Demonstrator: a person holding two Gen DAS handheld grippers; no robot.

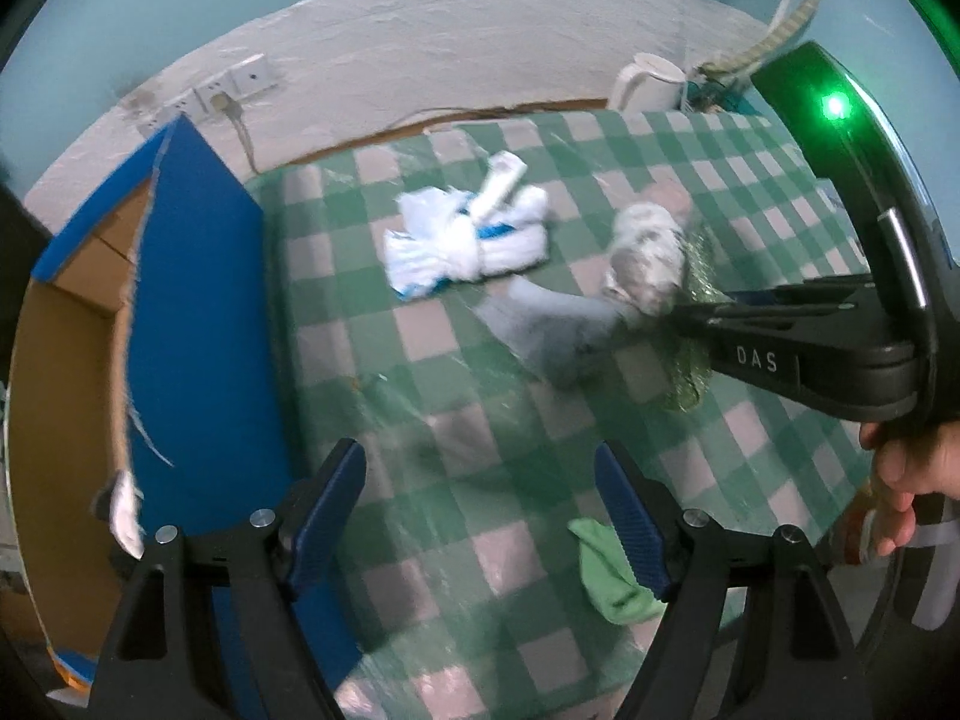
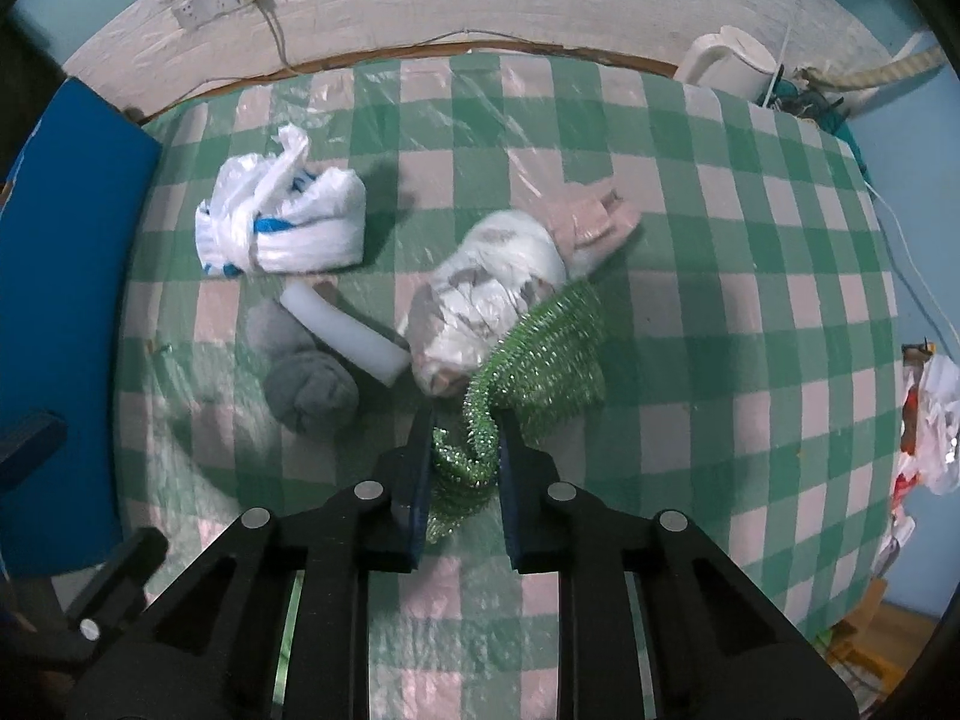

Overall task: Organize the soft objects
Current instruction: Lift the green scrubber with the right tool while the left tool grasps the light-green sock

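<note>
On the checked tablecloth, the right gripper has its 2 fingers pinched onto the green sparkly scrubber beside the grey plastic bundle. The left gripper hangs wide open, holding nothing. Judging by this, the pick-up step is in hand; next, lift it clear toward the blue box.

So the table has a green and pink checked cloth under clear plastic. Toward its left edge sits a knotted white and blue plastic bag. Mid-table: a white foam block, a grey sock, a bundled white and grey bag and a sparkly green scrubber, all bunched together. White kettle at the far right corner.
</note>
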